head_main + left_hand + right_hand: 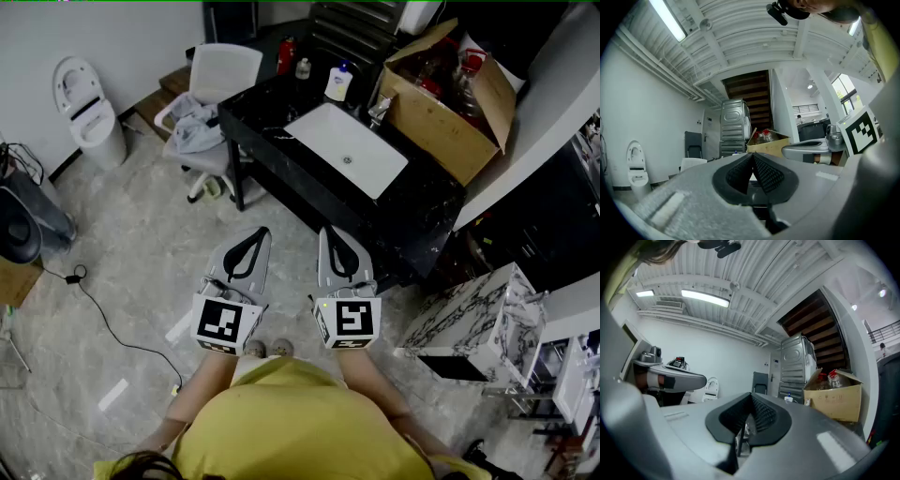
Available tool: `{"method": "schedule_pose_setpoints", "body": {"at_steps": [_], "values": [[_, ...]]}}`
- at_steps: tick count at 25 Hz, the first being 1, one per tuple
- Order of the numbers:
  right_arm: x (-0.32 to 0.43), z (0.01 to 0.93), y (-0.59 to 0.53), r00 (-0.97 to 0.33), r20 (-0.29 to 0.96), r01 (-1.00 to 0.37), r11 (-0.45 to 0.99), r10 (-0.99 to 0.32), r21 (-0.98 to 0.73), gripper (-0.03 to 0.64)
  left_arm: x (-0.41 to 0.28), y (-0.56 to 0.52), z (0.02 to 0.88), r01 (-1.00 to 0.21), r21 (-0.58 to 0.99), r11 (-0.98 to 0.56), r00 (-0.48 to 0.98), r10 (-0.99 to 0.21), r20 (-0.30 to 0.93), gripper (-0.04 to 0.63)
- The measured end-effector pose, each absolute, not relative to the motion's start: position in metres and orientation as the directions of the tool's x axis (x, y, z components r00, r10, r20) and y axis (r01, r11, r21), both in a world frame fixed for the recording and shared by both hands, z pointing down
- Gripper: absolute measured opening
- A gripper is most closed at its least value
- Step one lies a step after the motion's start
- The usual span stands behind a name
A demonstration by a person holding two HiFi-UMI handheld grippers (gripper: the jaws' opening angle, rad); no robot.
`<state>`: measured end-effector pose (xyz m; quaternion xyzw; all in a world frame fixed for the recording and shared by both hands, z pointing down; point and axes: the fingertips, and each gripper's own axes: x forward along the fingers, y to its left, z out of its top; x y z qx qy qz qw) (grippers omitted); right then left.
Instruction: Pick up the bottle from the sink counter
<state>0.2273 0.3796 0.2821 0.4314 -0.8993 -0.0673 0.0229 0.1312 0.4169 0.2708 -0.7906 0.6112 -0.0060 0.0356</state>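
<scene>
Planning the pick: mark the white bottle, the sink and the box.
white bottle (338,85), head view, its body.
sink (329,133), head view, bare basin floor.
box (434,129), head view, near outer wall.

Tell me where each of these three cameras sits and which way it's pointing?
Head view: on the person's head, looking steeply down at the black sink counter, the bottle, the left gripper and the right gripper; the yellow shirt shows.
Left gripper view: on the left gripper, looking level along its shut jaws into the room; the right gripper shows at right.
Right gripper view: on the right gripper, level along its shut jaws; the left gripper shows at left.
Shared: all three show the cardboard box and toilet.
</scene>
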Motion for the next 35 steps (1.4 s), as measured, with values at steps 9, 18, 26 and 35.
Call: {"method": "schedule_pose_setpoints", "body": {"at_steps": [9,18,26,35], "values": [[0.238,0.287,0.366,-0.651,-0.023,-0.755,0.644,-0.759,0.121,0.0,0.152,0.405,0.284,-0.965,-0.044,-0.259,0.259,-0.966,-0.008,0.005],[0.212,0.299,0.329,-0.672,-0.024,-0.737,0.665,-0.74,0.125,0.04,0.124,0.37,0.299,-0.973,-0.035,-0.23,0.23,-0.973,0.008,0.005],[0.158,0.306,0.241,-0.658,-0.011,-0.749,0.653,-0.753,0.115,0.072,0.07,0.285,0.308,-0.966,-0.027,-0.256,0.255,-0.966,0.032,0.005],[0.093,0.305,0.141,-0.603,0.003,-0.791,0.599,-0.797,0.122,0.094,0.005,0.173,0.3,-0.946,-0.019,-0.322,0.322,-0.947,0.006,0.005]]}}
